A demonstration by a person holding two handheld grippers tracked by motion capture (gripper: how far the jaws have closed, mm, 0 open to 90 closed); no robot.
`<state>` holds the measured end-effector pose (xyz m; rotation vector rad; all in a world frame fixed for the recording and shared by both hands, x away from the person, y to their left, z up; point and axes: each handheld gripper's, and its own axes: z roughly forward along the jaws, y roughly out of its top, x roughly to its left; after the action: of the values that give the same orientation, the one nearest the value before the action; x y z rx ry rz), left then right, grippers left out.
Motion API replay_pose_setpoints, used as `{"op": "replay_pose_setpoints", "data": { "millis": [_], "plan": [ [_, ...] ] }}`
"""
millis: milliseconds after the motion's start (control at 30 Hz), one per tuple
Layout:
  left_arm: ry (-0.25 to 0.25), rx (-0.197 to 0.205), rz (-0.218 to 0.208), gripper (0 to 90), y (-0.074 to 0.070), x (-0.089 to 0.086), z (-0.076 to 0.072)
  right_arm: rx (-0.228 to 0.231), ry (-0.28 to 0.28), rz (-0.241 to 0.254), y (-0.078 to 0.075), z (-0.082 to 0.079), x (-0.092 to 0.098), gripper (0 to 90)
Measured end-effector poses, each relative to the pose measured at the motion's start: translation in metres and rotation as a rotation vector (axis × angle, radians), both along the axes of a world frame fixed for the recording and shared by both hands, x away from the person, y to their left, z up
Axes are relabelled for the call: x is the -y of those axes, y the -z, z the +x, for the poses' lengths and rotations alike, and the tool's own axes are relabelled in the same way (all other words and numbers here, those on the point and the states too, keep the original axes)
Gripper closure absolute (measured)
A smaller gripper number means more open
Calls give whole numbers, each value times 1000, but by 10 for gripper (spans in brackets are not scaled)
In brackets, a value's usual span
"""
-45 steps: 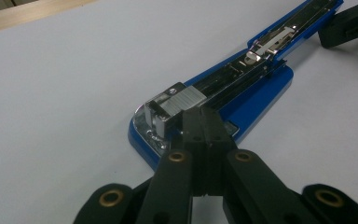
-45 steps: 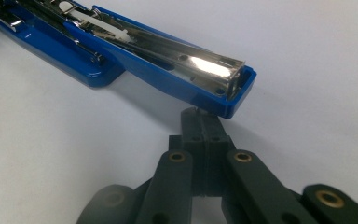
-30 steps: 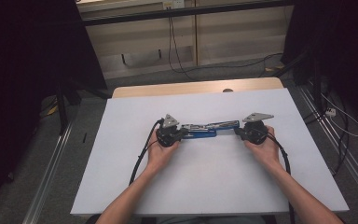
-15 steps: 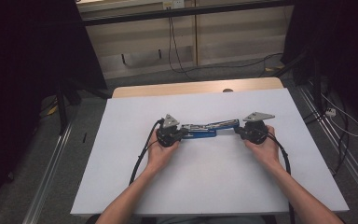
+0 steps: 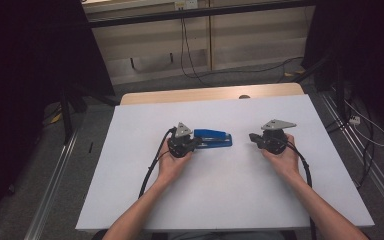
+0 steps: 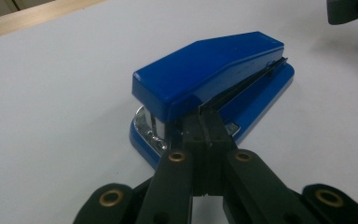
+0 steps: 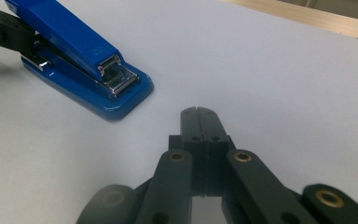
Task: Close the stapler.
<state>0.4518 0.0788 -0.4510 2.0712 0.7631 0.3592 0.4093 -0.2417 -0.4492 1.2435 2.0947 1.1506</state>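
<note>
While both hands rested low on the white worktop (image 5: pixel 230 200), the left tool (image 5: pixel 194 143) sat closed with nothing between its jaws, its tip touching the near end of the blue stapler (image 5: pixel 215 138) — in the left gripper view the tip lay along the slot under the lid. The stapler lay flat, long axis running left to right, its stapling end toward the right tool (image 5: pixel 252 136), which was closed, empty and well apart — bare sheet between. Beyond lay the worktop's wooden edge (image 5: pixel 210 93) and floor cables (image 5: pixel 240 70).
</note>
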Motion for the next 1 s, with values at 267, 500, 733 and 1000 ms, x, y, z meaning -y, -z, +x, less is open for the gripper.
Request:
{"op": "replay_pose_setpoints", "data": {
  "millis": [267, 500, 733, 1000],
  "plan": [
    [1, -10, 5, 900, -1, -3, 0, 5, 0, 47, -3, -2, 2, 897],
    [21, -5, -14, 863, -4, -2, -4, 21, 11, 67, -7, -4, 3, 712],
    [24, -11, -51, 783, -9, -4, -8, 29, 27, 92, -10, -7, 7, 472],
    [1, 21, -58, 546, -13, -12, -15, 33, 56, 83, -9, -11, 8, 200]
  ]
}}
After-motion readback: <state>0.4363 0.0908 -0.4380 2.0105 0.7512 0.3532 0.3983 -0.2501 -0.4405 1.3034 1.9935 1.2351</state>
